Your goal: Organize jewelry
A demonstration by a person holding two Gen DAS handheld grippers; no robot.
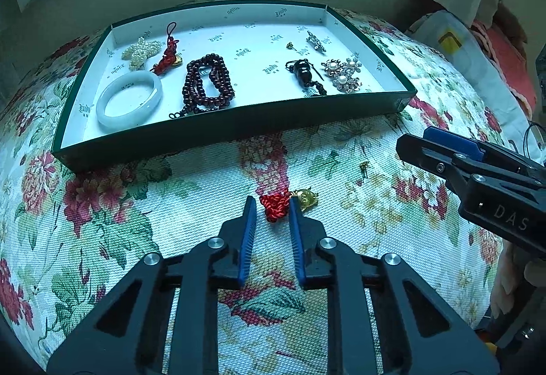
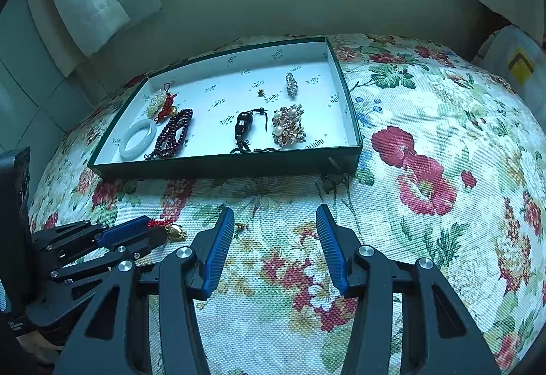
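Left tongs straddle red knot charm on floral cloth.

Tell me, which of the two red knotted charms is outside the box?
The red knotted charm with the gold pendant lying on the floral cloth, between the left gripper's fingers. The other red charm lies inside the tray, beside the pearl piece.

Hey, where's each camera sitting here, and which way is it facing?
Left wrist: on the left tongs, looking down past its blue fingers at a red knot charm between them; tray beyond; right tongs at right edge.
Right wrist: on the right tongs, over bare floral cloth; left tongs at lower left.
Shared: tray, charm, cloth, each other's tongs.
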